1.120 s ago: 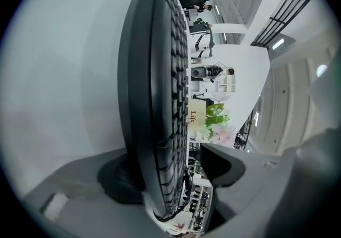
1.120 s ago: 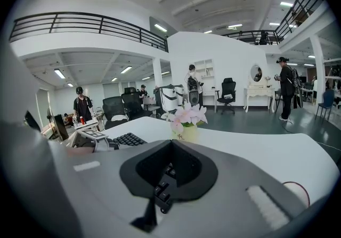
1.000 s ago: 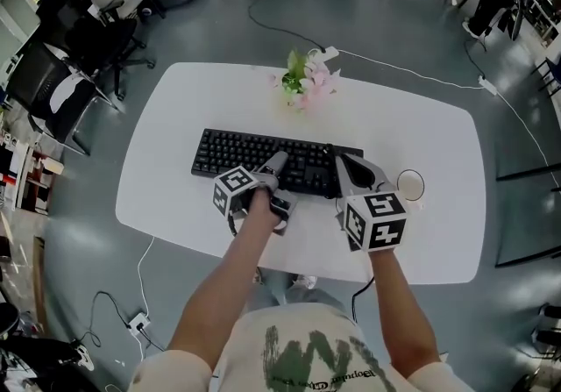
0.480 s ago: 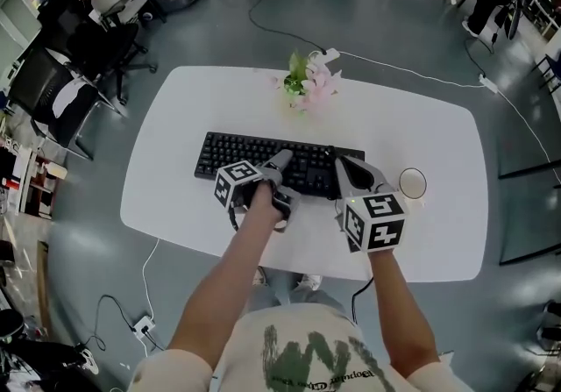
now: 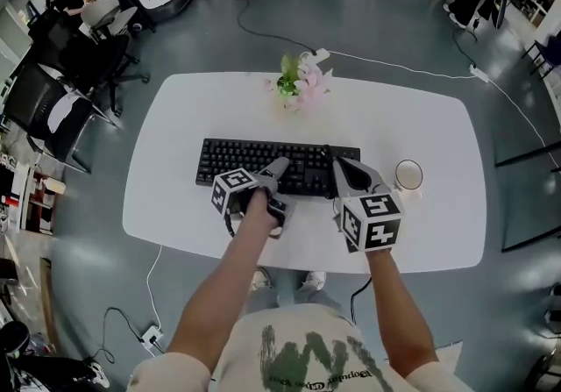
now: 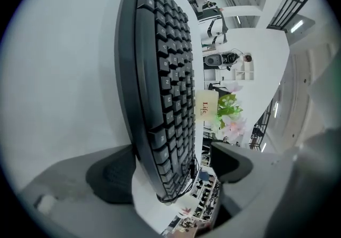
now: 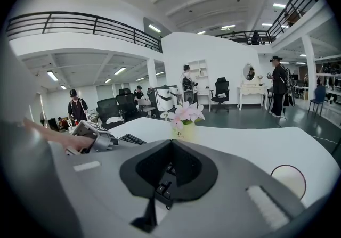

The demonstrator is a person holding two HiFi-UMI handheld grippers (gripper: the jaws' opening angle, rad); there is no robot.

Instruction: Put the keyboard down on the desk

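On the left tool [image 5: 277,169] the jaws had just been opening and stood wide apart, with the keyboard's near edge between them but neither pad pressing on it. The white worktop [image 5: 421,118] carried the keyboard [image 5: 254,156] flat at its centre, with flowers [image 5: 300,83] at its twelve o'clock and a cup [image 5: 408,174] at its three o'clock. The left tool sat at the keyboard's six o'clock edge. The right tool [image 5: 344,169] was at the four o'clock corner, jaws clamped on that end. The set-down looked nearly finished, at the release step. Next, I judged, the right jaws needed to open and both tools to draw back toward six o'clock without dragging the keyboard.
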